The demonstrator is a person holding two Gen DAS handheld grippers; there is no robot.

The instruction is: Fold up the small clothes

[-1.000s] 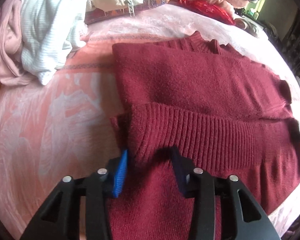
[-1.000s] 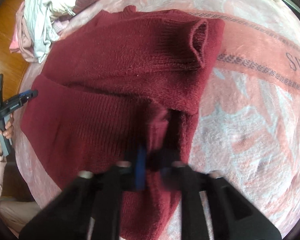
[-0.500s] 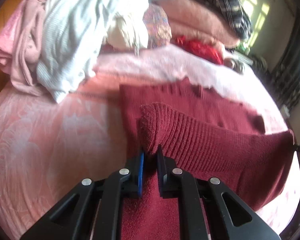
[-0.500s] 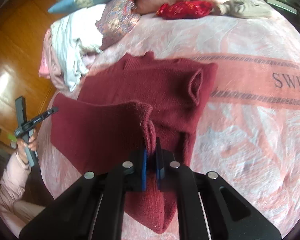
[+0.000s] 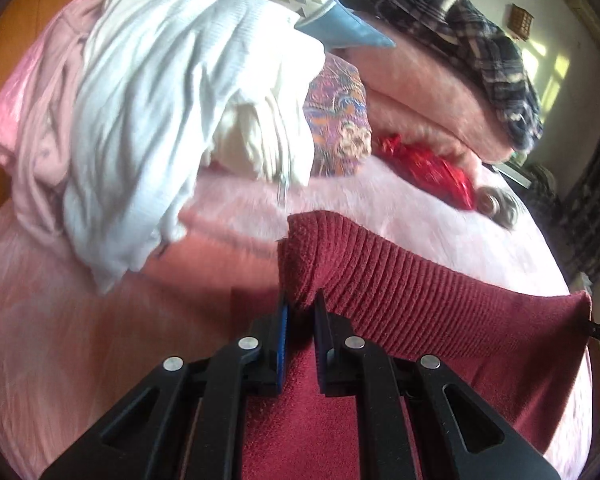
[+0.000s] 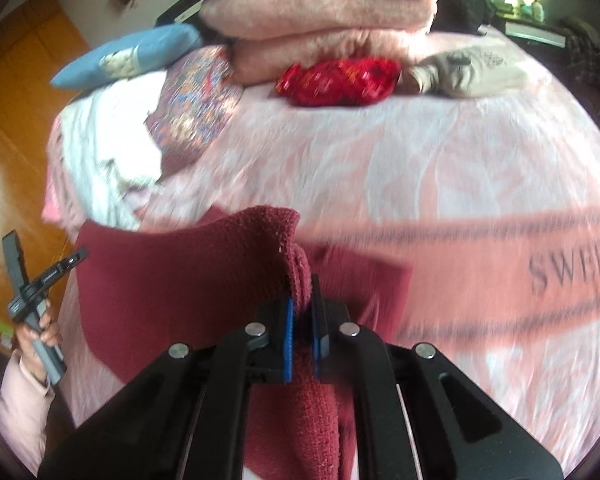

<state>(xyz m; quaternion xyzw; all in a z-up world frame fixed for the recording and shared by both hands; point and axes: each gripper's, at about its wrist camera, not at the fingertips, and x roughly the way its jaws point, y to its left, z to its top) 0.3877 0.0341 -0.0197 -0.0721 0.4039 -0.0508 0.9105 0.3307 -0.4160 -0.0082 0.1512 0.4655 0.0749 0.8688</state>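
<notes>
A dark red knit sweater (image 5: 420, 292) lies on the pink bed, its ribbed hem lifted. My left gripper (image 5: 302, 308) is shut on the hem's left corner and holds it above the bed. My right gripper (image 6: 302, 300) is shut on the hem's other corner (image 6: 276, 236). The hem stretches between the two grippers, and the rest of the sweater (image 6: 172, 280) hangs and lies below it. The left gripper also shows at the left edge of the right wrist view (image 6: 76, 258).
A heap of white and pink clothes (image 5: 140, 112) lies at the bed's left. Folded pink blankets (image 6: 320, 28), a blue pillow (image 6: 128, 56), a patterned cushion (image 5: 340, 120), a red cloth (image 6: 340, 80) and a beige garment (image 6: 472, 68) sit at the far end. A wooden floor (image 6: 12, 152) lies left.
Both grippers closed on the sweater's hem corners and have lifted the hem up and toward the far end of the bed, so it covers the sweater's upper part.
</notes>
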